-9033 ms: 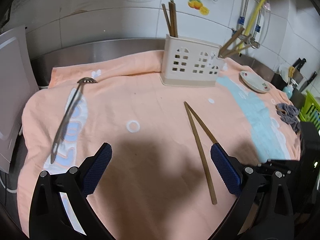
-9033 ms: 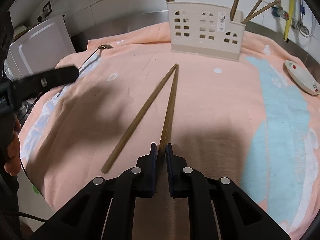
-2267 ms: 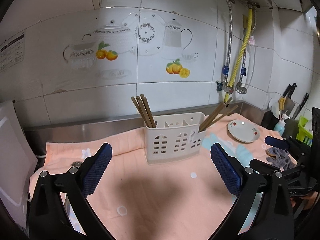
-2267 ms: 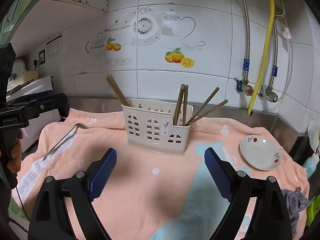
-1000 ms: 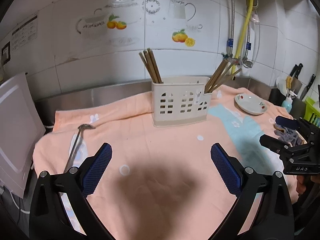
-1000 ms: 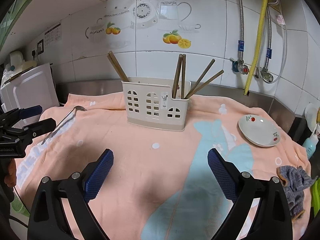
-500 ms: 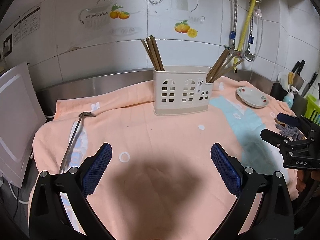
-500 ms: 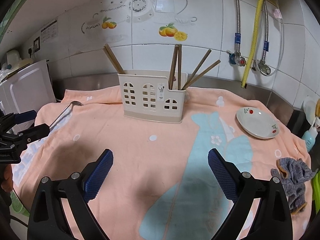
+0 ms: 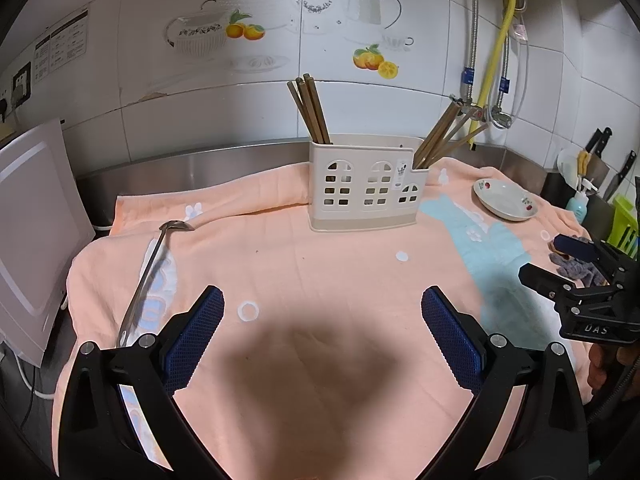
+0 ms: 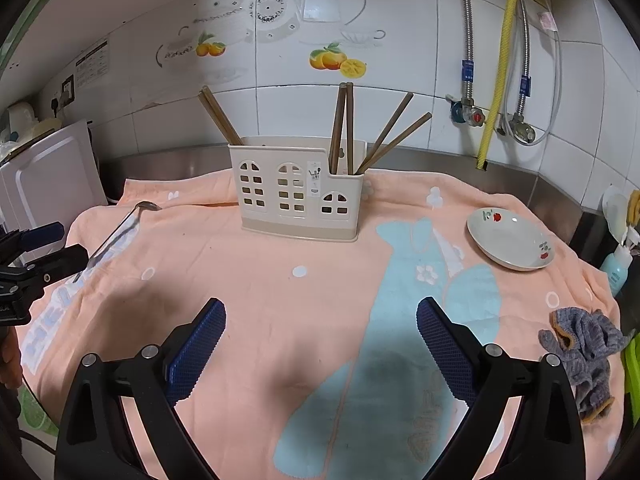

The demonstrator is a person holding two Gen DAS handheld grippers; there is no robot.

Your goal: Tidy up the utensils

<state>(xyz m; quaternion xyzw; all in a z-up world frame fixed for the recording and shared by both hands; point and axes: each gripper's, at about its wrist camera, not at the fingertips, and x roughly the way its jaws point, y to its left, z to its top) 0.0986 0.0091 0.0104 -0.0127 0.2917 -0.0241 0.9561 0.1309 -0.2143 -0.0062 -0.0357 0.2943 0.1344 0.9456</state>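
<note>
Both the left gripper (image 9: 322, 340) and the right gripper (image 10: 320, 350) are hanging released and empty over the peach-and-blue towel (image 9: 328, 264), jaws spread wide, while the long thin metal ladle (image 9: 150, 272) is lying flat at the far left near the towel's edge, well apart from the cream plastic utensil holder (image 9: 366, 184) already bristling with brown wooden chopsticks (image 9: 310, 108). That ladle is looking light, stiff and slick, so I'm guessing mid-handle is the place to pinch, pressing into the soft cloth. Open towel is lying between ladle and holder, though the leaning chopsticks are crowding its end compartments.
</note>
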